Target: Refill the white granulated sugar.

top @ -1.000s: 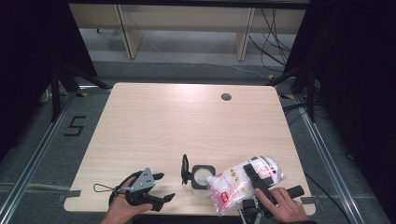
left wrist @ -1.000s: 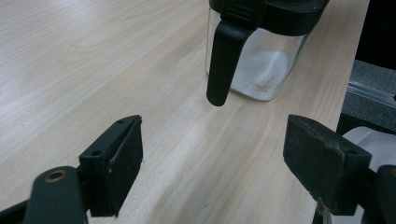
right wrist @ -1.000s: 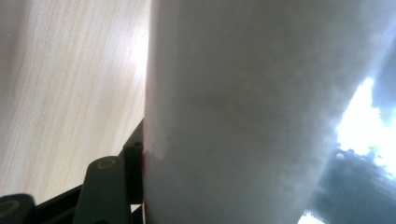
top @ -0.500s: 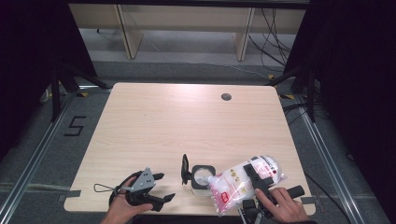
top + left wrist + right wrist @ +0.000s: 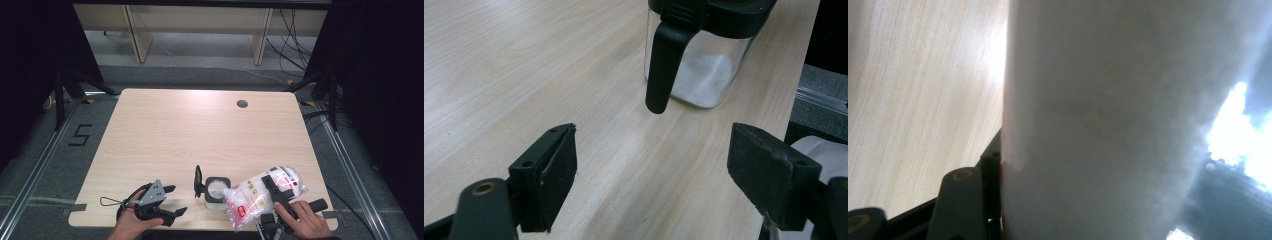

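A small glass jar (image 5: pixel 216 190) with a black rim and an open flip lid (image 5: pixel 198 181) stands near the table's front edge, with white powder in it. A clear bag of white powder (image 5: pixel 260 196) with a red label is tilted, its lower corner at the jar's mouth. My right gripper (image 5: pixel 271 185) is shut on the bag, one black jaw lying across it. In the right gripper view the bag (image 5: pixel 1128 115) is pressed against one finger (image 5: pixel 968 197). My left gripper (image 5: pixel 176 200) stands open left of the jar. The left gripper (image 5: pixel 659 170) faces the jar (image 5: pixel 704 75), nothing between its jaws.
The light wooden table (image 5: pixel 200 130) has a round cable hole (image 5: pixel 242 104) at its back right. Its front edge runs just below both hands. Dark floor, metal rails and black stands surround it.
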### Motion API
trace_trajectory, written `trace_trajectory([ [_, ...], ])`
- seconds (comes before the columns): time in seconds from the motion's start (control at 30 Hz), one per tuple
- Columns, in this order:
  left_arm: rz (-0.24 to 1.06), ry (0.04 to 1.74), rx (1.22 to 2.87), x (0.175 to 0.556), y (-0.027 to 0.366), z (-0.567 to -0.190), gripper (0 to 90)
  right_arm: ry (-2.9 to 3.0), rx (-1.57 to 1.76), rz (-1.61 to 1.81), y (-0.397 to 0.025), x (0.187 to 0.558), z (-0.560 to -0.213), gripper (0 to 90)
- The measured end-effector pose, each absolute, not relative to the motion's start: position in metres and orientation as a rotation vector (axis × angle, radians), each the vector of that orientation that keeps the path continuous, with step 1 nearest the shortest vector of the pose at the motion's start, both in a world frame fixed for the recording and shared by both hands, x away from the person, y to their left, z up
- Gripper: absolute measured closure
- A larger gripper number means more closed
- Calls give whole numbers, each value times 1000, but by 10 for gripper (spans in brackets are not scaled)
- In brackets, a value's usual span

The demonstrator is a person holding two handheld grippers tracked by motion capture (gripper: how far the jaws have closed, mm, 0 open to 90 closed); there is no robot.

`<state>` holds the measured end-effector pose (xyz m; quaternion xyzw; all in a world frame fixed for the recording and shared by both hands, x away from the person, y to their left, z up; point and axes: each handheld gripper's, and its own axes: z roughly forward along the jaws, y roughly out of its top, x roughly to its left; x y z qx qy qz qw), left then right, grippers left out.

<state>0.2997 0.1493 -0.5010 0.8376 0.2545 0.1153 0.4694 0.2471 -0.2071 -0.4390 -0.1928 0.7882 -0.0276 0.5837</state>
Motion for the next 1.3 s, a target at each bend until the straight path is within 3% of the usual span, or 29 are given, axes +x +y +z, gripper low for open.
trace_trajectory([
  [1.3,257,645,2049,299,148,-501,197,1857,-449,-84,-209,247,-438,410],
])
